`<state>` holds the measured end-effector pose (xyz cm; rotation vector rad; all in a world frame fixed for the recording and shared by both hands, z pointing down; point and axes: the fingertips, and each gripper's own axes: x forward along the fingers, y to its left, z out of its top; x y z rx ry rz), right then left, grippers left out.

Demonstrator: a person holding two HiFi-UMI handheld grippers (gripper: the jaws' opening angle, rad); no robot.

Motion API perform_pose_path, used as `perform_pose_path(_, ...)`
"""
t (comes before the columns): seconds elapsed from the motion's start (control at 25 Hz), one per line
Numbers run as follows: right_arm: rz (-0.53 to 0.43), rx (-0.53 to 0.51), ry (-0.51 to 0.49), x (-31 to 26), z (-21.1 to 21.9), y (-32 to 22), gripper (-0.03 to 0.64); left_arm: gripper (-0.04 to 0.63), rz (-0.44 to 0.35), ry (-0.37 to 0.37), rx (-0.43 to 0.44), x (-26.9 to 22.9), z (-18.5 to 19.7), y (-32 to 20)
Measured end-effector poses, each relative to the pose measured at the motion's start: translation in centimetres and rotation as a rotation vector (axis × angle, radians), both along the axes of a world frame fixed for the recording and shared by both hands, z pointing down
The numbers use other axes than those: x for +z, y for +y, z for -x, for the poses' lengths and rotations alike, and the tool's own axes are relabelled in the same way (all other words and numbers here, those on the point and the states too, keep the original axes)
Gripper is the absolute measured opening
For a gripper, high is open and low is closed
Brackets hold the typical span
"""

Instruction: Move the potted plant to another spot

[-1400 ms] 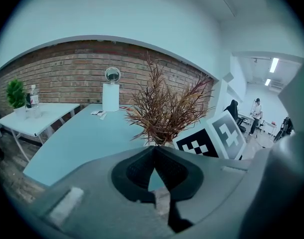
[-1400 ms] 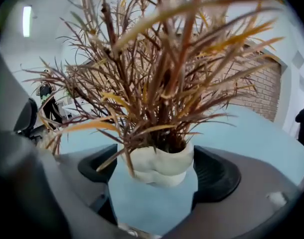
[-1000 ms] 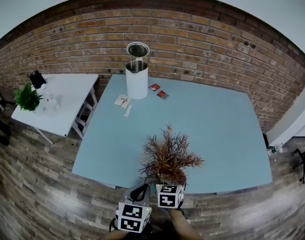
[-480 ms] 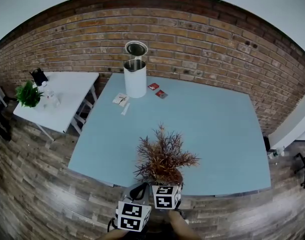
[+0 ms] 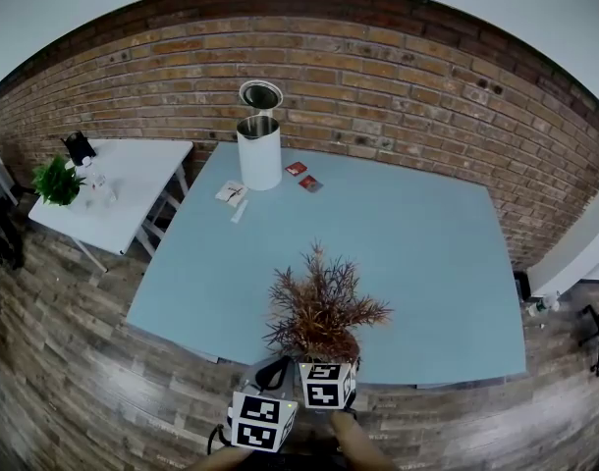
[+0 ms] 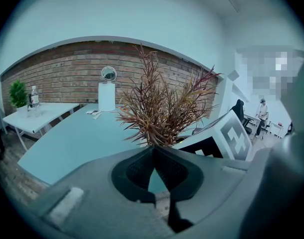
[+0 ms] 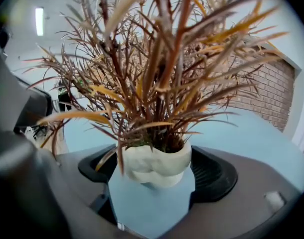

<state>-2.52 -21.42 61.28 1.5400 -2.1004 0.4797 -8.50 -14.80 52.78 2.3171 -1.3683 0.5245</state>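
The potted plant (image 5: 320,309) has dry reddish-brown leaves in a small white pot (image 7: 155,164). It is at the near edge of the blue table (image 5: 417,253). My right gripper (image 5: 331,359) is shut on the pot, with one black pad on each side (image 7: 214,176). Whether the pot rests on the table or hangs just above it, I cannot tell. My left gripper (image 5: 273,373) is just left of the right one and lower. Its jaws (image 6: 153,151) are shut tip to tip on nothing. In the left gripper view the plant (image 6: 162,108) rises just beyond the tips.
A white bin (image 5: 259,152) with its round lid up stands at the table's far left. Beside it lie red packets (image 5: 302,176) and a paper slip (image 5: 232,193). A white side table (image 5: 123,199) at the left carries a green plant (image 5: 57,182). Behind is a brick wall (image 5: 398,86).
The head view has drifted slightly, so the bin and side table sit a little further left and up. The plant and both grippers keep their places relative to each other.
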Motion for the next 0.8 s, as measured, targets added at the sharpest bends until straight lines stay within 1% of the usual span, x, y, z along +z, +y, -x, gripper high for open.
perform_pose_path(0.28,0.006,-0.004,-0.002,-0.1,-2.2,0.4,0.459,-0.002,-0.004,-0.013,-0.002,-0.2,-2.2,0.2)
perform_pose_path(0.6,0.024,-0.005,0.001,0.0,-4.8,0.9,0.459,-0.002,0.005,-0.002,-0.003,-0.1,-4.9,0.5)
perform_pose_path(0.8,0.017,-0.004,0.002,-0.1,-6.7,1.1,0.459,-0.002,0.005,-0.001,0.001,-0.1,-6.8,0.6)
